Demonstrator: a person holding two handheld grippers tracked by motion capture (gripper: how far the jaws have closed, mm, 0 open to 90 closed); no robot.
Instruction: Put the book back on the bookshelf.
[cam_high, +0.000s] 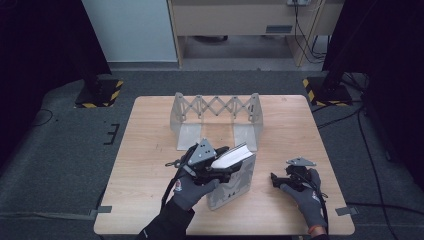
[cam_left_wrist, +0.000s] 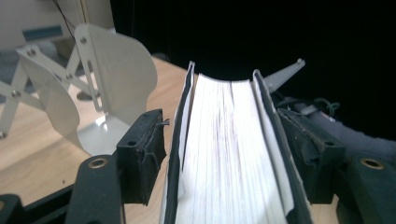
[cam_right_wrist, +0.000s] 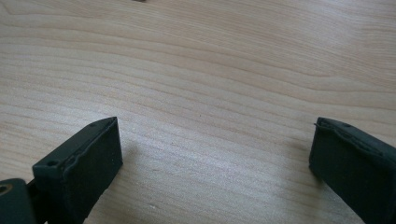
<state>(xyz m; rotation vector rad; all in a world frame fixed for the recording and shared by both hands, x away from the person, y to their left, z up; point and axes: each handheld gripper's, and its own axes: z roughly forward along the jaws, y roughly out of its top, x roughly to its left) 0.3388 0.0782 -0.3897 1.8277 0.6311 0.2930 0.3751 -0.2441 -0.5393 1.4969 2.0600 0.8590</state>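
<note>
My left gripper (cam_left_wrist: 219, 154) straddles the book (cam_left_wrist: 224, 149), looks clamped | stiff, heavyish; hold near spine | right gripper (cam_right_wrist: 212, 163) wide apart, empty | rack (cam_high: 216, 120) far.

Grey gloves (cam_high: 192, 192), dark sleeves (cam_high: 167, 225); black padded tongs (cam_high: 226, 161) with grey three-cornered plates (cam_high: 203, 150).

Wood table (cam_high: 150, 200) w/ white rack (cam_high: 216, 120)
</note>
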